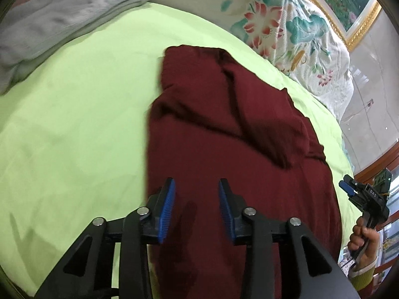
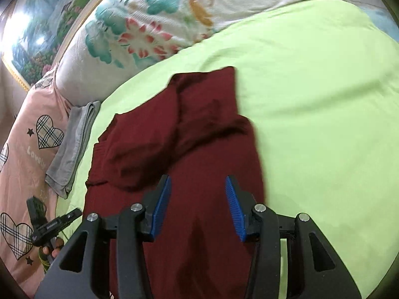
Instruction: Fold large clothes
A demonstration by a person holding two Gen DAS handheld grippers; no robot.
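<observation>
A dark red knit garment (image 1: pixel 224 137) lies on the bed, spread over the lime-green bedsheet (image 1: pixel 74 137), lengthwise from the bed's near edge toward the floral white quilt (image 1: pixel 286 25) bunched along the far edge. Its sides appear already turned in: 2 sleeve-like flaps cross over the upper half, so the piece reads as a long narrow strip, though the flaps sit wrinkled rather than flat.

The left claw (image 1: pixel 197 199) hangs above the garment's near part, its blue pads apart with only air between them, holding nothing. The right claw (image 2: pixel 198 199) is likewise released over the same near part, empty.

By my reading, the side folds are done and both claws have let go. What remains is likely the crosswise fold, bringing one end over the other, and a smoothing of the rumpled flaps. A folded grey cloth (image 2: pixel 72 144) near the bed's side edge suggests 1 earlier piece is finished.
</observation>
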